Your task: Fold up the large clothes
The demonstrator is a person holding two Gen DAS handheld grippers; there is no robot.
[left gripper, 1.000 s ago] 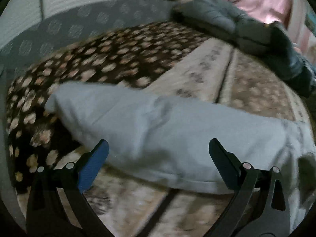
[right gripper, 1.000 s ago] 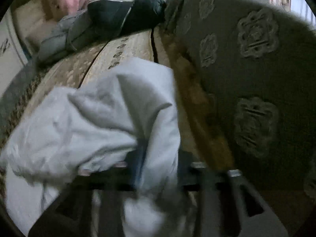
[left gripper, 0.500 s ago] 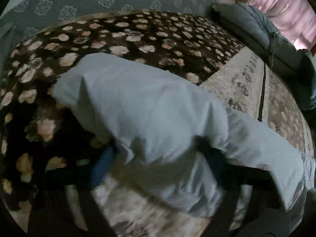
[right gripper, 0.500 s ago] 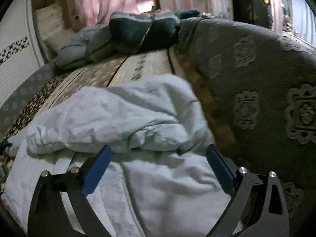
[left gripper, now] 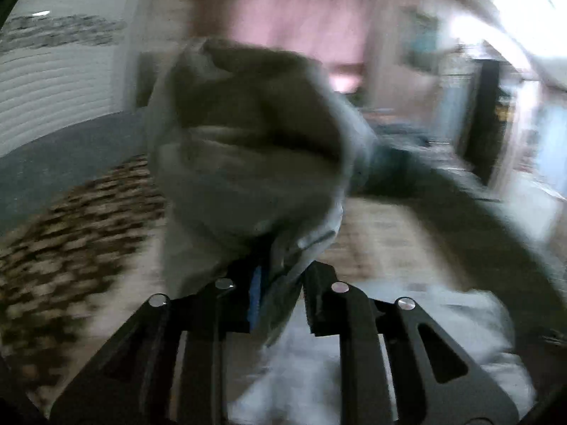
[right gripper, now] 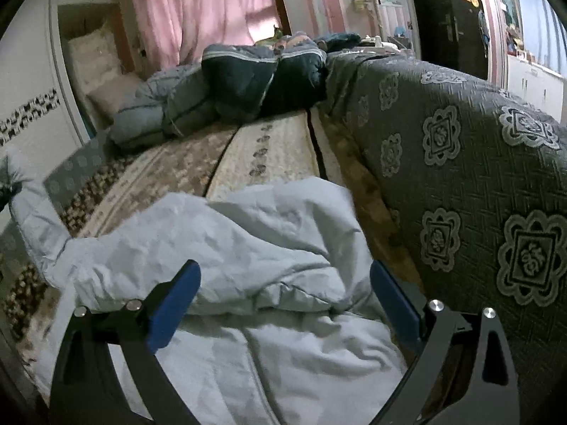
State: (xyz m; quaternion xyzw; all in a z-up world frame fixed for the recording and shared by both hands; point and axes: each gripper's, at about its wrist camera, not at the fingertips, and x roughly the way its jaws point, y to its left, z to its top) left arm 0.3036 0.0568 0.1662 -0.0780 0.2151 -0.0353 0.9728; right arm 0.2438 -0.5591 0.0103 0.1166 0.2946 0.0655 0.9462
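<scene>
A large pale blue garment lies crumpled on the patterned bed cover. My left gripper is shut on one end of the garment and holds it lifted above the bed; this view is blurred by motion. That lifted end shows at the far left of the right wrist view. My right gripper is open and empty, its blue-padded fingers spread just above the garment's folded part.
A grey patterned sofa back rises along the right. Folded dark and grey quilts lie at the far end of the bed. A white wall panel and pink curtain stand behind.
My left gripper closed on the garment's end and lifted it up off the bed. My right gripper let go of the cloth, opened and drew back slightly.
</scene>
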